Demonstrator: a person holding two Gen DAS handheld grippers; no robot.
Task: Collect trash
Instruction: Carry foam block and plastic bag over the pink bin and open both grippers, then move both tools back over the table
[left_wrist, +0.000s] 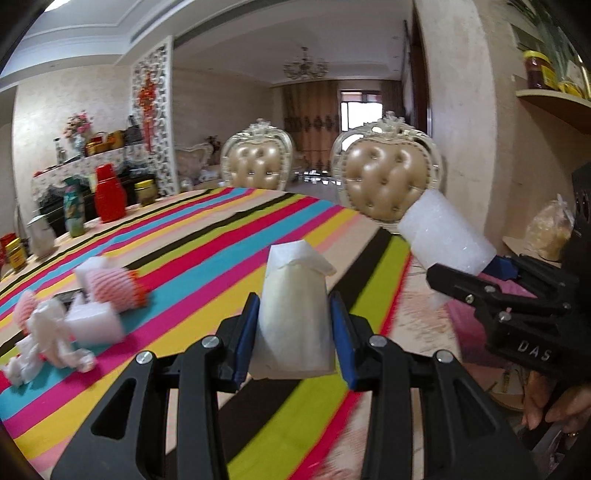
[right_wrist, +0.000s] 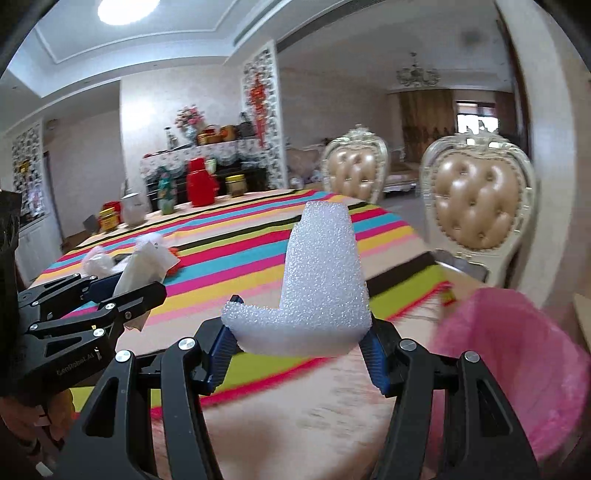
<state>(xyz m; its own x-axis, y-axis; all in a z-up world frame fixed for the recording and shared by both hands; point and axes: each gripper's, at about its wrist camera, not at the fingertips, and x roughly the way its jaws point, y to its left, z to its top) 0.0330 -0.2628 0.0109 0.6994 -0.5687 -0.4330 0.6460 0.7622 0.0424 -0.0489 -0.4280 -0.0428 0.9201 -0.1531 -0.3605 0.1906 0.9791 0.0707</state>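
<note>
Left gripper (left_wrist: 293, 325) is closed to a narrow gap on a cream foam wrap (left_wrist: 293, 314), blue pads pressing its two sides low down, the torn top standing free above. Right gripper (right_wrist: 297, 343) sits about half open, clamped on an L-shaped white foam block (right_wrist: 323, 280): pads bear on the wide base, the tall limb upright, the short foot sticking out left.

Both pieces ride above the near edge of the striped worktop (left_wrist: 207, 258). A pink-lined bin (right_wrist: 517, 369) shows low at the right of the right wrist view, close to the block; motion blur there.

Handling, by judgement:
- Block: very light, stiff but crumbly bead foam. Dents under pressure and sheds grains; a hold across the thick base suits it.
- Wrap: light, soft, springy sheet foam. Squashes easily and could slip out upward if pinched only at an edge; a grip across the bulk is sound.
- Neither is fragile in any way that matters for trash.

More scraps (left_wrist: 66, 321) lie on the worktop to the left: pink fruit netting (left_wrist: 110, 288), white foam bits, crumpled white wrap. All look light and soft; take the netting by a bunched fold.
</note>
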